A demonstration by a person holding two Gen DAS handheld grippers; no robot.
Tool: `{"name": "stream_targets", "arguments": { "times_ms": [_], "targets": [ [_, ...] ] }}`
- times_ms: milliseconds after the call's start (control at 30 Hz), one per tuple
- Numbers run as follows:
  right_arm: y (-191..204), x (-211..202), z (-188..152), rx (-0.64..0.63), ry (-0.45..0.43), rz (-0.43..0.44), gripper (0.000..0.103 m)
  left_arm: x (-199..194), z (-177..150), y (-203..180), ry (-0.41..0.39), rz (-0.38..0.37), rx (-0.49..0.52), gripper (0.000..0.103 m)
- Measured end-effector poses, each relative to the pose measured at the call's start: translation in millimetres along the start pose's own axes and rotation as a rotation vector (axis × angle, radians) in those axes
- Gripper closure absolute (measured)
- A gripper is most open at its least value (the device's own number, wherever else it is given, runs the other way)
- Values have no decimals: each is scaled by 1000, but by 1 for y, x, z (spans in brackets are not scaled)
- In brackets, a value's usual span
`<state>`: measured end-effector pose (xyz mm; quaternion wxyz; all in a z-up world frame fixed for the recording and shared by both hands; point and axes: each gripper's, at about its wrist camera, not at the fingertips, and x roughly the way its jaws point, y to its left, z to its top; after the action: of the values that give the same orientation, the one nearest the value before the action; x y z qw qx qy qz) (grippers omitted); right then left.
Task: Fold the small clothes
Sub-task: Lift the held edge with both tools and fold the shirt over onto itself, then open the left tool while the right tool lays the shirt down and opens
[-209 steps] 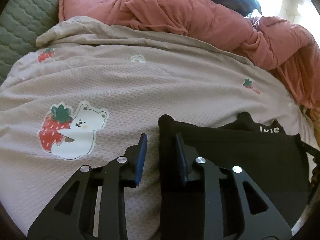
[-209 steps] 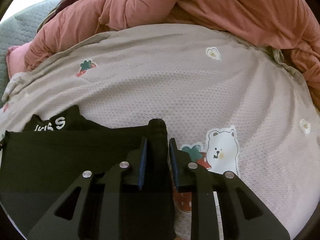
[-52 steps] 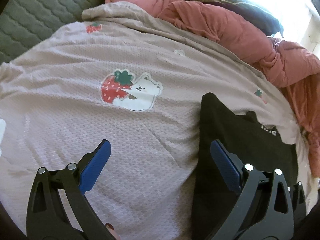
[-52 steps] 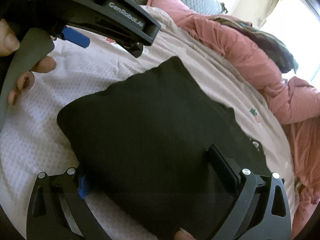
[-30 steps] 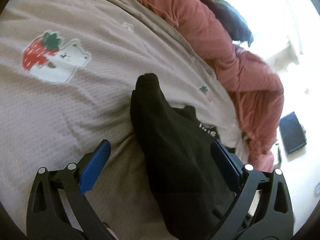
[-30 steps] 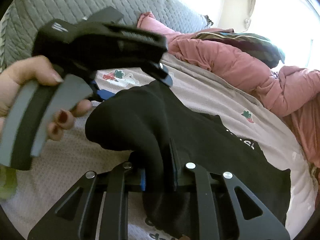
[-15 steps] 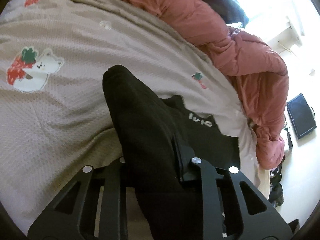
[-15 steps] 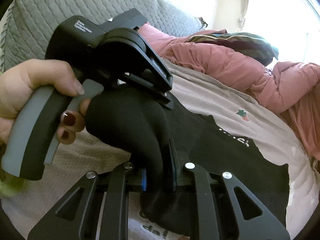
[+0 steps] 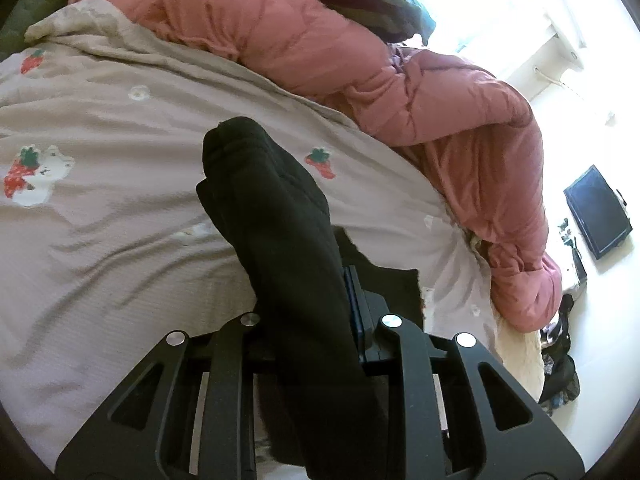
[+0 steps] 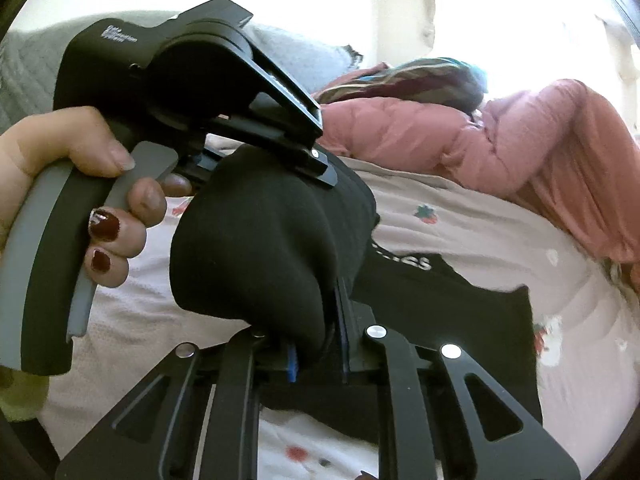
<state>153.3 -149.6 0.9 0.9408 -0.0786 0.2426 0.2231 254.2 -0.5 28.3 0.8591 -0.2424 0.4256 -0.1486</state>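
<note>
Beige waffle-weave bedspread (image 9: 120,240), printed with strawberries and bears, fills most of my left wrist view, and a bunched pink duvet (image 9: 420,92) lies along its far edge. On the bedspread's middle lies the black garment (image 10: 460,320), white lettering showing near its far edge; one edge of it is raised off the surface between my two tools. My left gripper (image 9: 316,312) is clamped on a thick fold of that cloth. My right gripper (image 10: 316,344) is closing, its blue pads pressing a bunched fold. A hand (image 10: 60,184) with dark red nails squeezes the left tool's grey trigger.
</note>
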Motion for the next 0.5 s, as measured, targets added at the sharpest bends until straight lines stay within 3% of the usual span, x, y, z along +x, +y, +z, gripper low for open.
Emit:
{"name": "stream_targets", "arguments": {
  "times_ms": [300,400,500],
  "targets": [
    [-54,-17,-22,173,8,7,90,36,-12,-45,51,55,49,86],
    [-68,-18,-30,209,19,8,90,52,-17,-58,74,81,68,79],
    [-84,-16,-40,263,43,20,90,69,-20,-64,101,103,63,64]
  ]
}}
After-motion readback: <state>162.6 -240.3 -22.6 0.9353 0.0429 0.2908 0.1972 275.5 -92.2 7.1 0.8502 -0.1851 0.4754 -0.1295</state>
